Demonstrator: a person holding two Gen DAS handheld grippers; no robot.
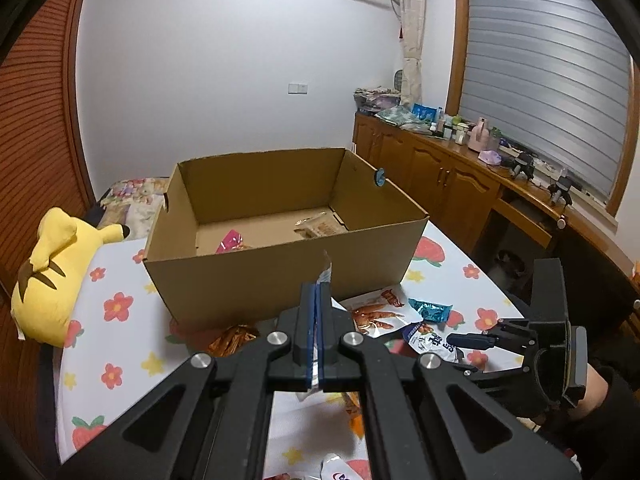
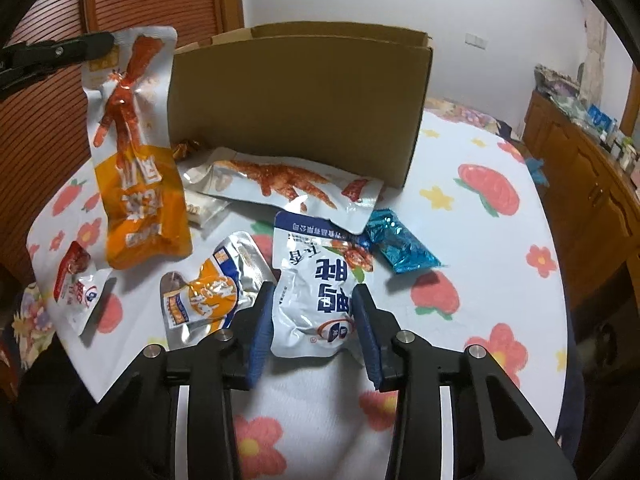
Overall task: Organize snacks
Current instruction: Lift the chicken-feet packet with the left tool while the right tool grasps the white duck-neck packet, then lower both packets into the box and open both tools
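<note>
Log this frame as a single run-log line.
left gripper: shut on orange snack packet, lifted | right gripper: open around white snack pouch | cardboard box: holds a few snacks

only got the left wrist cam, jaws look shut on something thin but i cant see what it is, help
Observer: The right wrist view shows it whole. The left gripper holds a long orange snack pouch by its top corner, and it hangs in the air beside the cardboard box.
Operator: ok and what is the right one doing
Observer: The right gripper is open, its fingers on either side of a white and blue pouch lying on the cloth.
Operator: anything left of that pouch
Observer: Yes, a silver and orange pouch lies just left of it, and a small red and white packet farther left.
</note>
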